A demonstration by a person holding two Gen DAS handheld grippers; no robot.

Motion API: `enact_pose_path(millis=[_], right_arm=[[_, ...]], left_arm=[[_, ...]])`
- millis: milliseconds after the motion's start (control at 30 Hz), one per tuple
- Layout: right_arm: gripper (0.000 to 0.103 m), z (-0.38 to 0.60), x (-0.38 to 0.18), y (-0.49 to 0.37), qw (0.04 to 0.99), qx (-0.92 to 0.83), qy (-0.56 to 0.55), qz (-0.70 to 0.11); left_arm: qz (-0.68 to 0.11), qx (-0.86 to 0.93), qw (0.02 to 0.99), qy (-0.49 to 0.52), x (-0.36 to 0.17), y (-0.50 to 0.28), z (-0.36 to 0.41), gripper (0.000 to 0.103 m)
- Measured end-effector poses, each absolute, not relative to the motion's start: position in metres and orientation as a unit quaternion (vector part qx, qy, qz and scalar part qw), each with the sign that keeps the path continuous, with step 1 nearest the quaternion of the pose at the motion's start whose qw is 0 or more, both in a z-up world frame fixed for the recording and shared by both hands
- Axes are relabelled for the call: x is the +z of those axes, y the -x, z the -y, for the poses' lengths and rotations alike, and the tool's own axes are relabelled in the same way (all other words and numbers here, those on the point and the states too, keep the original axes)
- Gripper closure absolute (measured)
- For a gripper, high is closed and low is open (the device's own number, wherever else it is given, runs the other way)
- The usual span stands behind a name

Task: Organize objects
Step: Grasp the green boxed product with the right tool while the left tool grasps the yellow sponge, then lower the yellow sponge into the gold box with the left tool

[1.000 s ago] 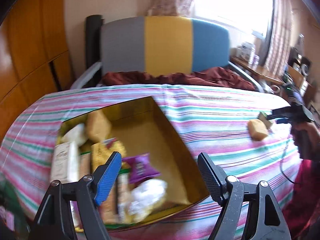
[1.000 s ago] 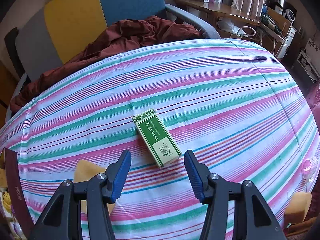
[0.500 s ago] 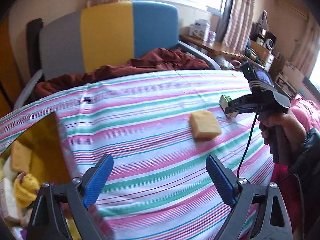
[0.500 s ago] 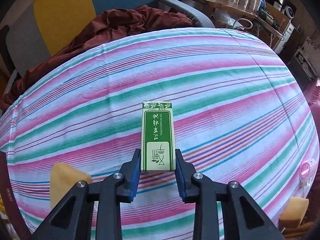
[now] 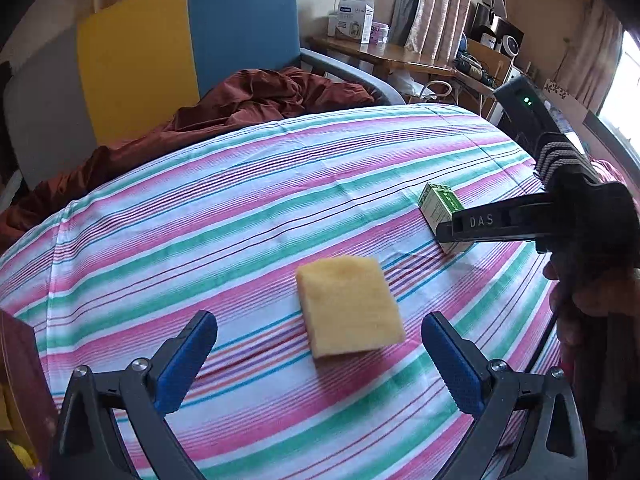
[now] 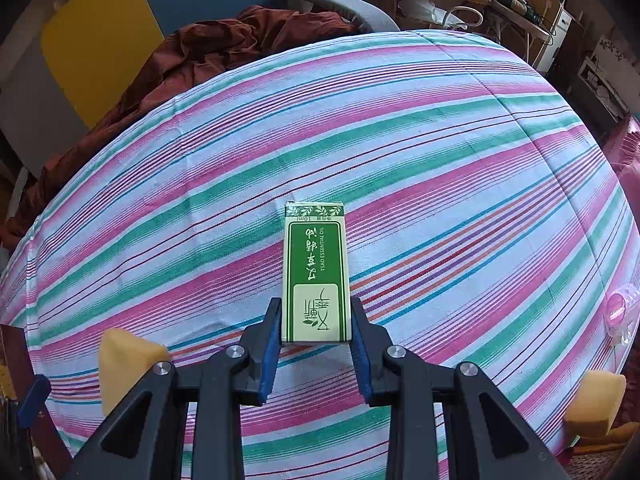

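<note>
Left gripper (image 5: pixel 319 354): fingers spreading wide, empty, angled down over the yellow sponge (image 5: pixel 349 311) on the striped bed (image 5: pixel 200 216); it might have overshot.
Right gripper (image 6: pixel 316 338): fingers clamped on the green box (image 6: pixel 316 276), pointing steeply down; box seemingly near the sheet, and that end grip could have let it pivot.

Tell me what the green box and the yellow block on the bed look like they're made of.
Green box: printed cardboard with a slight sheen, judging by its sharp folded edges and printed label.
Yellow block: probably foam sponge, matte, with a porous-looking surface and soft, rounded corners, though the blur leaves that open.
</note>
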State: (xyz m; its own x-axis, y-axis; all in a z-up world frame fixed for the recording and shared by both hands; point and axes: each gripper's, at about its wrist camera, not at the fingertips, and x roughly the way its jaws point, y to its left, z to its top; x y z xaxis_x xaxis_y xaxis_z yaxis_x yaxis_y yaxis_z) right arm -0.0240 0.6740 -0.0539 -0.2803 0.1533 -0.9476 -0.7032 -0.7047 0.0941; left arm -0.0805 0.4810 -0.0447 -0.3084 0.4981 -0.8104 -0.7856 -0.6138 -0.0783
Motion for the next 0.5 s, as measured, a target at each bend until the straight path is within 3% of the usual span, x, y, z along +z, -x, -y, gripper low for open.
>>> enact_pose_path(millis=[267,333,467,500], right_arm=[[0.072,-0.677,-0.057,0.024,0.287,0.751,0.534,-0.263],[0.072,-0.679,-0.060,0.029,0.288,0.749,0.537,-0.260],[0.072,-0.680,-0.062,0.031,0.288,0.747,0.541,-0.257],[0.072,-0.680,-0.063,0.032,0.288,0.747,0.542,-0.256]], left_arm=[[-0.179,0.783,0.399,0.442,-0.073,0.104,-0.519,0.004],[-0.182,0.782,0.387,0.454,-0.084,0.108,-0.519,0.021],[-0.147,0.777,0.394,0.468,-0.087,0.106,-0.505,0.033],[-0.142,0.773,0.402,0.470,-0.085,0.103,-0.504,0.045]])
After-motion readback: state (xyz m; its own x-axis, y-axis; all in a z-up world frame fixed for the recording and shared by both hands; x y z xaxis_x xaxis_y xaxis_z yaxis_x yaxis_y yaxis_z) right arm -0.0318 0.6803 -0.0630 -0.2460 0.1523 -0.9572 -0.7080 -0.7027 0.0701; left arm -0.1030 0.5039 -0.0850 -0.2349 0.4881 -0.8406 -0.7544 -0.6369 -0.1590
